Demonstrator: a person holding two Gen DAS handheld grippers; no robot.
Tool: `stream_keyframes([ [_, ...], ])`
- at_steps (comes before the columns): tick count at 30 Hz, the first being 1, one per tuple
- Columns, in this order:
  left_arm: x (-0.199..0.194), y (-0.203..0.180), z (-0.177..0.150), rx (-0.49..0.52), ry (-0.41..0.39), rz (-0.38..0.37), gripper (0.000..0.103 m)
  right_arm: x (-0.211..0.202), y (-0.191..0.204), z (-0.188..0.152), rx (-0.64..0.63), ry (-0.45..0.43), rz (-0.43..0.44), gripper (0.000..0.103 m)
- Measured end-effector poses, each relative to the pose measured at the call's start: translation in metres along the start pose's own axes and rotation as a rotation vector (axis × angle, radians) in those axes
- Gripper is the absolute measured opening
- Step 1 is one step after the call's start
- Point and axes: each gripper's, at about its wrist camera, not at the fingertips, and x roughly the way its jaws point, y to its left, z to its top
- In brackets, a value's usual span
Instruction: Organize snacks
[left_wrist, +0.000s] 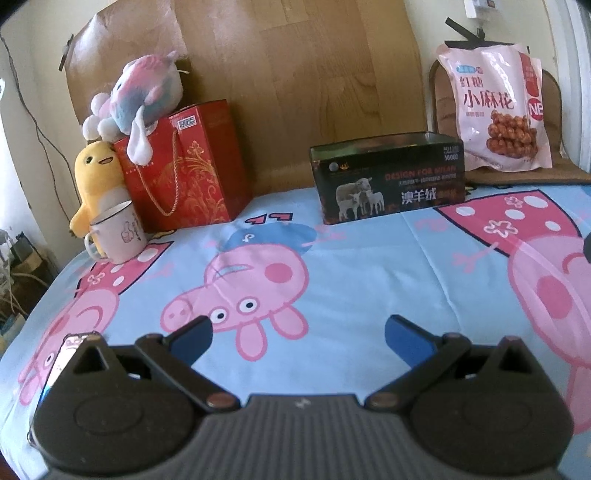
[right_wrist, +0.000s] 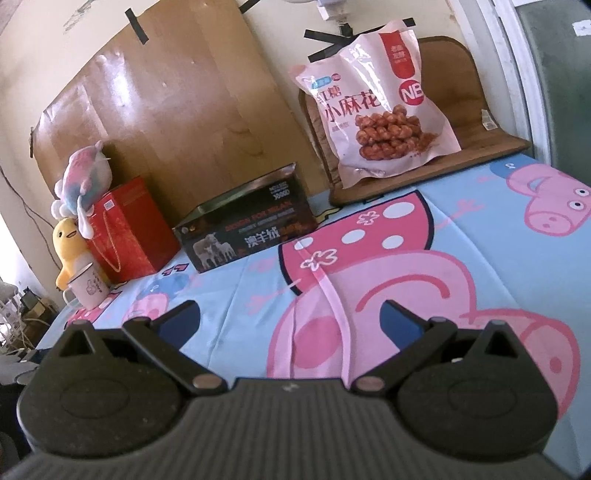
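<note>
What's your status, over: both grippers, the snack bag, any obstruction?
Left gripper open, empty. Right gripper open, empty. Pink snack bag leaning upright on brown cushion, untouched. Black box beside it, path over tablecloth clear.

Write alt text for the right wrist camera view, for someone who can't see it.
The open right gripper hovers empty over a cartoon-pig tablecloth. Ahead, a pink snack bag leans against a brown cushion, with a black box, red gift bag, plush toys and a mug to its left.
</note>
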Motion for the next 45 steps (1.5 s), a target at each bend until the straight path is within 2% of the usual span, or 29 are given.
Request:
stream_keyframes([
  [21, 0.009, 0.008, -0.003, -0.047, 0.045, -0.020, 0.103, 0.007, 0.000, -0.005, 0.002, 0.031, -0.003, 0.103],
  [31, 0.010, 0.013, -0.004, -0.088, 0.070, -0.059, 0.103, 0.009, 0.001, -0.006, -0.003, 0.036, 0.000, 0.103],
  [45, 0.009, 0.012, -0.007, -0.100, 0.090, -0.047, 0.103, 0.009, 0.002, -0.006, -0.005, 0.039, 0.001, 0.103],
])
